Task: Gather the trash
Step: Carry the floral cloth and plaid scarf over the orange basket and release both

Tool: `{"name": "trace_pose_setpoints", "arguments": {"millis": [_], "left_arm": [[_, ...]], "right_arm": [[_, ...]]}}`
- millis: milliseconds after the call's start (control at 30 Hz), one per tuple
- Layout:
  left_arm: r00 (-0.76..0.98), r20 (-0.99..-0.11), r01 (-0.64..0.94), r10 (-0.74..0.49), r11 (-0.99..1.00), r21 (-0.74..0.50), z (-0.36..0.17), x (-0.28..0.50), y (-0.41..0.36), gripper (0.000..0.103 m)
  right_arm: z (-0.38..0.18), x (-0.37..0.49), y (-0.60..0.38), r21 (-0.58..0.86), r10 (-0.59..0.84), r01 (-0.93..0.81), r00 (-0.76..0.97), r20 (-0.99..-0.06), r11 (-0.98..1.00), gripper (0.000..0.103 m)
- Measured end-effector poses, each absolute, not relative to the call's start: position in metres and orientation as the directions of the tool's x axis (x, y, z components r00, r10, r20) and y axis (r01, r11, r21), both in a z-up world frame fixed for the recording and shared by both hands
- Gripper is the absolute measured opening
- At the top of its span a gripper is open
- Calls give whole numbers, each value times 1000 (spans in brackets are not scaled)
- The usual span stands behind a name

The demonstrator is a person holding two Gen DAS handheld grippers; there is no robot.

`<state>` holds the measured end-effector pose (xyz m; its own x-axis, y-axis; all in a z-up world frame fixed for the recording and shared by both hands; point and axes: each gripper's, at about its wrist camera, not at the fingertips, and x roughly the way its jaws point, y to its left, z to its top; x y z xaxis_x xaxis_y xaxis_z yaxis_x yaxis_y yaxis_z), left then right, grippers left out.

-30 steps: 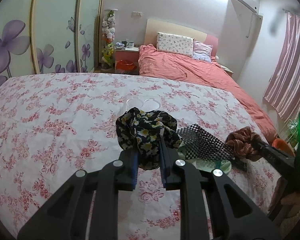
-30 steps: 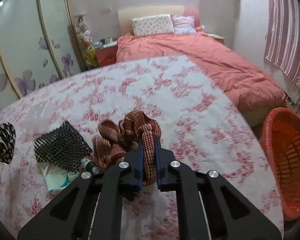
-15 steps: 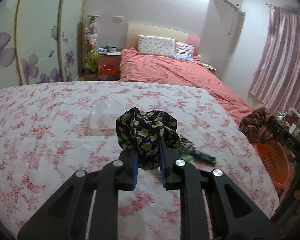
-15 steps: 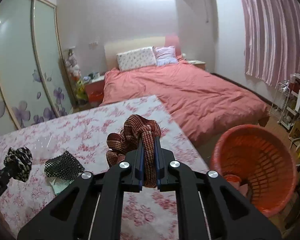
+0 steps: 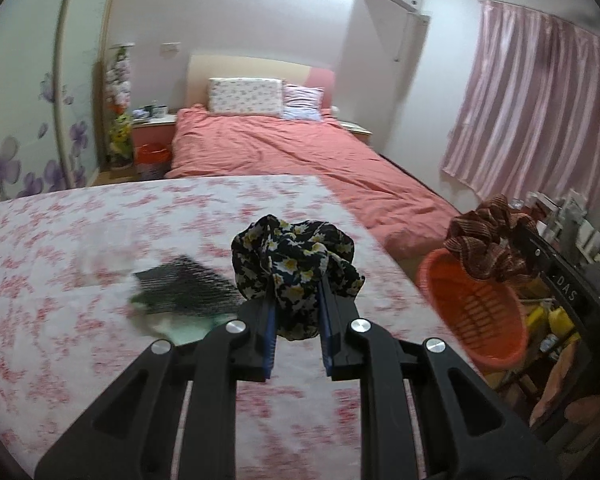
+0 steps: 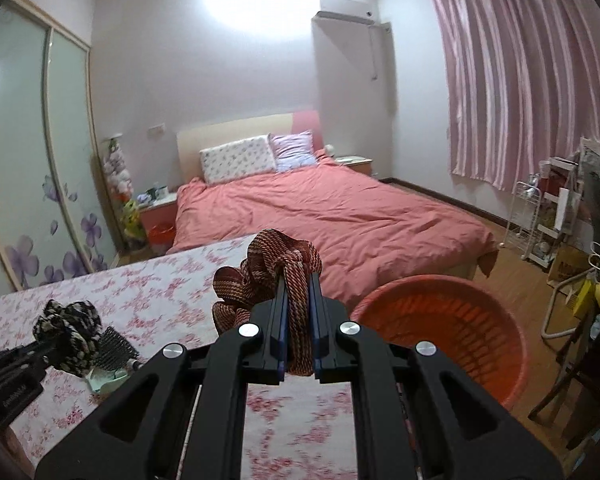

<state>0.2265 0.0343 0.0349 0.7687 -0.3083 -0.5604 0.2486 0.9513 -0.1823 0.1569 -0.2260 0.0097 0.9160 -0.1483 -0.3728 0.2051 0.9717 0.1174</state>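
Note:
My left gripper [image 5: 296, 308] is shut on a black scrunchie with yellow flowers [image 5: 294, 260], held above the flowered bed cover [image 5: 60, 280]. In the right wrist view that floral scrunchie [image 6: 70, 328] hangs at the far left. My right gripper [image 6: 299, 320] is shut on a brown striped scrunchie [image 6: 276, 264]. The left wrist view shows the brown scrunchie [image 5: 488, 240] above the rim of an orange basket [image 5: 480, 312]. The basket [image 6: 440, 332] stands on the floor, right of the bed's corner.
A black mesh pouch [image 5: 184, 292] lies on a pale green item [image 5: 176, 326] on the flowered cover. Beyond is a bed with a pink quilt [image 6: 340, 216]. A white wire rack [image 6: 540, 220] and clutter stand at the right, under a pink curtain [image 6: 520, 80].
Both grippers have lifted off the flowered cover with their scrunchies and swung to the right. The orange basket has come into view, and the brown scrunchie now hangs by its rim.

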Motion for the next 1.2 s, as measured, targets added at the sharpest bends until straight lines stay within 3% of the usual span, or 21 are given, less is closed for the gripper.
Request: {"name": "trace_pose_setpoints", "arguments": {"millis": [600,1200], "left_arm": [[664,-548,496,-509,848,-186,42,232,-100,18],[585,-571,610,-576,776,-158,21,256,-199,20]], "right_arm": [[-3,134,-298,193,-300,374,895,-330,907,9],[-22,138,-350,251,-357,455,865,-353,854,9]]}}
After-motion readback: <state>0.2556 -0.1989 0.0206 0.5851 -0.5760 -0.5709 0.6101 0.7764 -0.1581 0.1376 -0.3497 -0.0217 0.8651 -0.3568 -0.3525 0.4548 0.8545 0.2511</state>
